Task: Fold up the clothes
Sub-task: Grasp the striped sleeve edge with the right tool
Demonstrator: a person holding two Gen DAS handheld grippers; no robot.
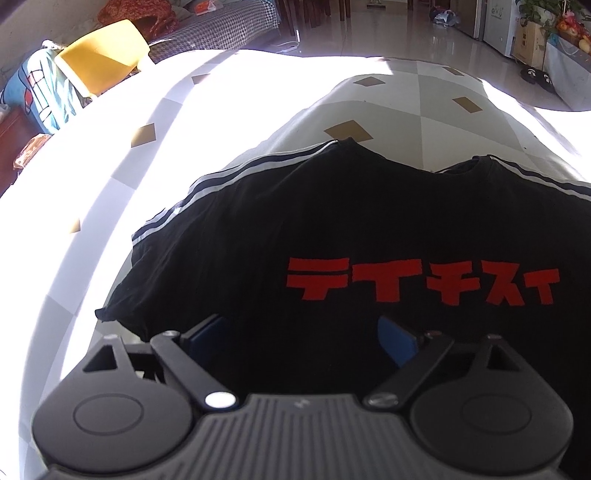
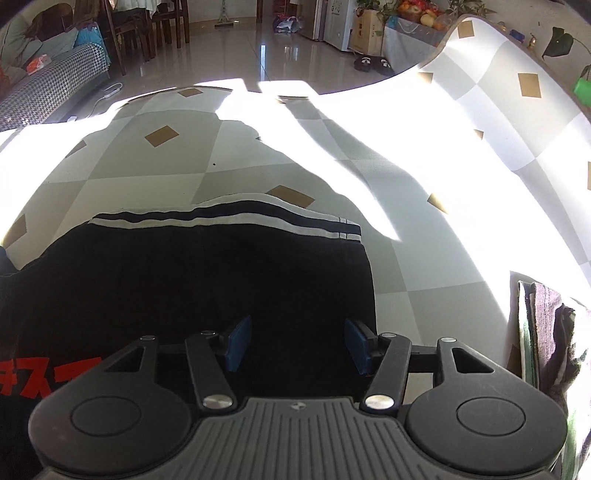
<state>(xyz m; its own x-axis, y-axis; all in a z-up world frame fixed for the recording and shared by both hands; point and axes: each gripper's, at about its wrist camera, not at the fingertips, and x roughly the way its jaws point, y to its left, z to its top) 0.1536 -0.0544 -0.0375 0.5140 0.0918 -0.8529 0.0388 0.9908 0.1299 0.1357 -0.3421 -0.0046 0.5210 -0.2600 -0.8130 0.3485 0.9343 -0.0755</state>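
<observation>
A black T-shirt (image 1: 369, 221) with red lettering (image 1: 421, 280) and white-striped sleeves lies flat on the checked tablecloth (image 1: 436, 122). My left gripper (image 1: 301, 332) hovers over the shirt's near left part, below the lettering, with its blue pads (image 1: 397, 341) spread wide and nothing pinched between them. In the right wrist view the same T-shirt (image 2: 203, 277) shows a straight right edge and a striped band (image 2: 229, 218) along its far side. My right gripper (image 2: 298, 334) stands open over the shirt just inside that right edge, with only flat fabric under its pads (image 2: 240, 341).
A stack of other clothes (image 2: 546, 332) sits at the table's right edge. A yellow chair (image 1: 103, 51) and a checked sofa (image 1: 221, 26) stand beyond the table's far left. Sunlit tablecloth (image 2: 443, 177) stretches to the right of the shirt.
</observation>
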